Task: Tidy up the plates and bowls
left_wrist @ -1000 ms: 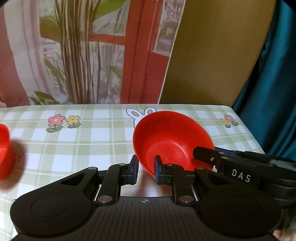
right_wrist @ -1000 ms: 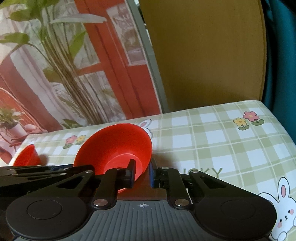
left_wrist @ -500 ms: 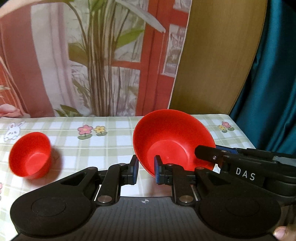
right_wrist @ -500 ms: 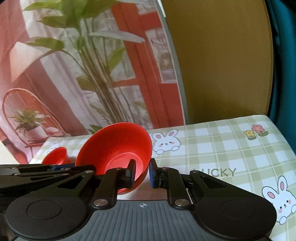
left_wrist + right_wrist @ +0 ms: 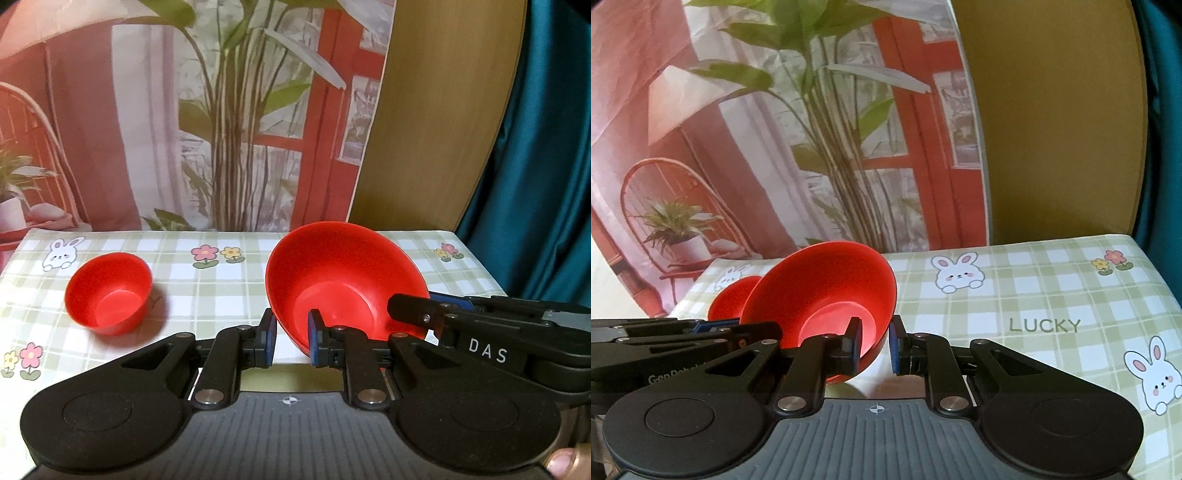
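A large red bowl (image 5: 343, 273) hangs tilted above the checked tablecloth, held by both grippers. My left gripper (image 5: 291, 341) is shut on its near left rim. My right gripper (image 5: 873, 345) is shut on its right rim, and its black fingers (image 5: 417, 308) show at the bowl's right side in the left wrist view. The bowl also shows in the right wrist view (image 5: 827, 295). A small red bowl (image 5: 109, 293) stands on the cloth to the left, apart from the grippers. In the right wrist view the small bowl (image 5: 733, 297) is partly hidden behind the large one.
The table (image 5: 1034, 295) has a green checked cloth with rabbits, flowers and the word LUCKY. A printed backdrop of a plant and red window hangs behind it. A brown board (image 5: 436, 122) and a teal curtain (image 5: 546, 155) stand at the back right. The table's right edge lies close.
Both grippers have risen and pulled back with the large bowl still gripped. The small bowl has come fully into the left wrist view from the left edge.
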Demonstrator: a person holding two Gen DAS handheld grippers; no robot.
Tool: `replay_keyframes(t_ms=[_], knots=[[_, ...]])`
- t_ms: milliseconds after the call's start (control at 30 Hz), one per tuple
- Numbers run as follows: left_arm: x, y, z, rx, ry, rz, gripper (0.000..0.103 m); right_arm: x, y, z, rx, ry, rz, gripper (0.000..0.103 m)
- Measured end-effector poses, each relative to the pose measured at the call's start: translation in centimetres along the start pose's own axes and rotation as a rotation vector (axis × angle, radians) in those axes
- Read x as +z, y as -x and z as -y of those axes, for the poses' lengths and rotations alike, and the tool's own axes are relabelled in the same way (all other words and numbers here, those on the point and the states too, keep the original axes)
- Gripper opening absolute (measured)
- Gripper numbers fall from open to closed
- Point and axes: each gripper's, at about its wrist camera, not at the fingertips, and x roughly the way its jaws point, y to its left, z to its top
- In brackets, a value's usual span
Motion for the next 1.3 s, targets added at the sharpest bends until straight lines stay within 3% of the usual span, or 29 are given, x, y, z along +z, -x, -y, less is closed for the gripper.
replay_keyframes(t_ms=[700, 1300], knots=[[-3.2, 5.8, -5.6, 0.05, 0.059, 0.027, 0.019, -1.7, 1.3, -7.6, 0.056, 0.07, -0.038, 0.015], [-5.1, 7.6, -5.8, 0.057, 0.12, 0.044, 0.019, -3.2, 2.5, -8.3, 0.082, 0.074, -0.065, 0.016]])
